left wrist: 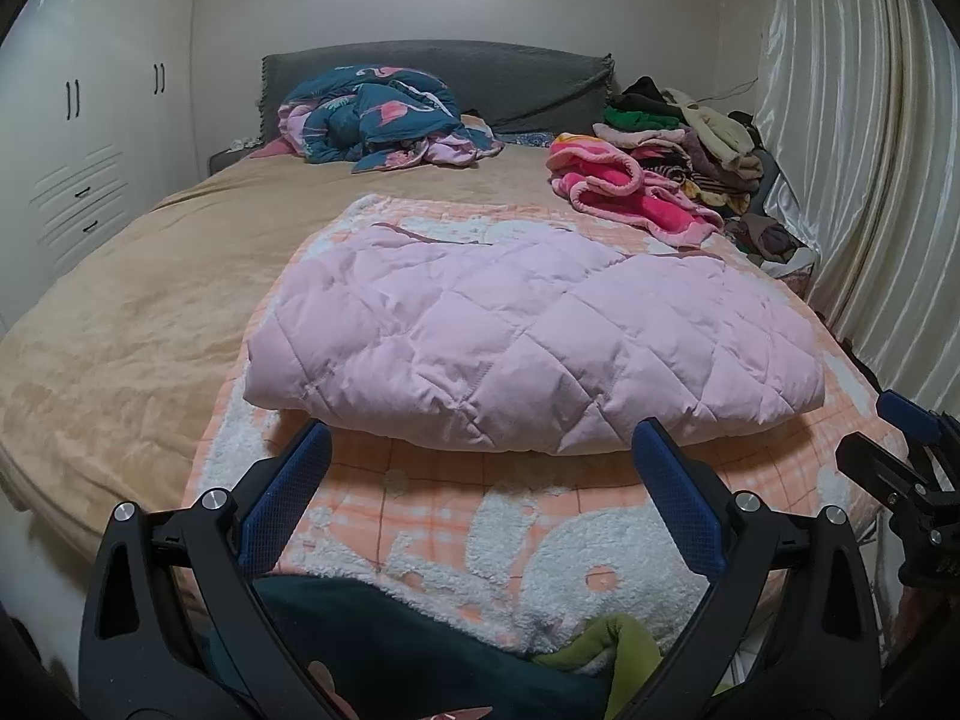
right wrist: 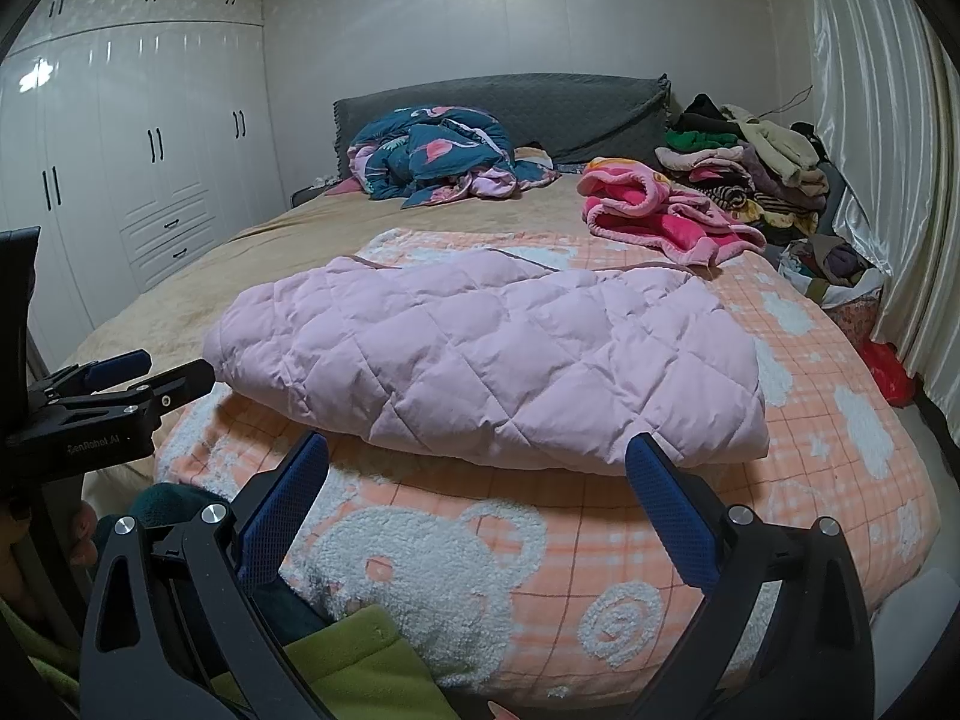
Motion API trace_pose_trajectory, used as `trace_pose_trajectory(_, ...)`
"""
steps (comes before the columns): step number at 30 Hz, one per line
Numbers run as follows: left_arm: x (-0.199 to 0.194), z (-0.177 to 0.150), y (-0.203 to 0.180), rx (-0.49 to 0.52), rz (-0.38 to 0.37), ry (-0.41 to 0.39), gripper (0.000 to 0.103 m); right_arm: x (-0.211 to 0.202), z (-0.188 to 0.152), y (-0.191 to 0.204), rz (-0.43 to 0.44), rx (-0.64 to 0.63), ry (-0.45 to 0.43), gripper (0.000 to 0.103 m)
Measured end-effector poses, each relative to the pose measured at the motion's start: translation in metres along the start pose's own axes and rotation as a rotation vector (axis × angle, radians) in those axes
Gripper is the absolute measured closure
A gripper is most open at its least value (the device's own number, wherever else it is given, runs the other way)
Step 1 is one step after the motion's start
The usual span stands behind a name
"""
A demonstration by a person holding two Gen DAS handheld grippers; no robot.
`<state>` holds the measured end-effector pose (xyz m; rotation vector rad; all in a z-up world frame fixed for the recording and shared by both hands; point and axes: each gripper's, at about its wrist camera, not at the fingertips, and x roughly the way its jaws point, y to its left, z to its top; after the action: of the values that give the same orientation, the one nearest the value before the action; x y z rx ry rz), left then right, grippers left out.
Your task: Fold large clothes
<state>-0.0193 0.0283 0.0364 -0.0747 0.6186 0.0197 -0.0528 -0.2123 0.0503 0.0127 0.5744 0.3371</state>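
Observation:
A pale pink quilted coat (left wrist: 528, 342) (right wrist: 486, 354) lies folded into a flat bundle on an orange-and-white fleece blanket (left wrist: 480, 540) (right wrist: 456, 546) at the near end of the bed. My left gripper (left wrist: 480, 438) is open, its blue pads just short of the coat's near edge, with nothing between them. My right gripper (right wrist: 477, 450) is open too, held just before the same edge and empty. In the right wrist view the left gripper (right wrist: 120, 378) shows at the left; in the left wrist view the right gripper (left wrist: 900, 444) shows at the right.
A tan sheet (left wrist: 120, 300) covers the bed. A blue flamingo quilt (left wrist: 372, 114) is bunched at the grey headboard (left wrist: 480, 72). Pink fleece (left wrist: 624, 186) and a pile of clothes (left wrist: 708, 144) sit at the far right. White wardrobe (right wrist: 120, 180) at left, curtain (left wrist: 870, 150) at right.

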Motion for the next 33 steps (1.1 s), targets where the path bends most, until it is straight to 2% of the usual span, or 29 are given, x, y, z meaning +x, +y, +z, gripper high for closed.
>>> trace_pose_trajectory(33,-0.0021,-0.0031,-0.0027,0.000,0.004,-0.002,0.009,0.0011,-0.0001,0.0018,0.001,-0.006,0.002,0.004)
